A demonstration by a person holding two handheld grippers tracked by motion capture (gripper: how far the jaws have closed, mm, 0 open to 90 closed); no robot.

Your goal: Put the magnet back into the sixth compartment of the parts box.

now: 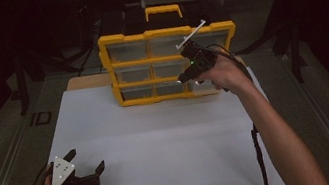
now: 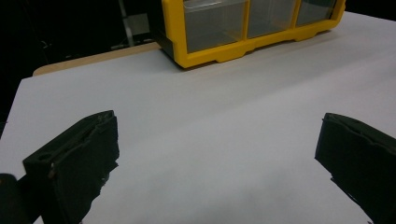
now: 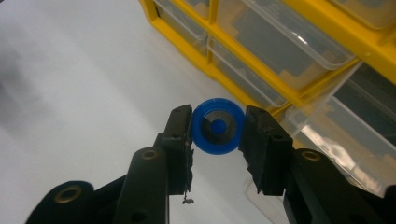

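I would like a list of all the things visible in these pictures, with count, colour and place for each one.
drawer cabinet: one, yellow frame with clear drawers and a black top with a yellow handle, far side of the table.
open drawer: one, clear, pulled out of the cabinet beside the right gripper.
blue disc: one, blue with a grey ring, between the right gripper's jaws.
table: one, white top.
left gripper: one, black, jaws wide apart, near left of the table.
right gripper: one, black, closed on the blue disc at the cabinet.
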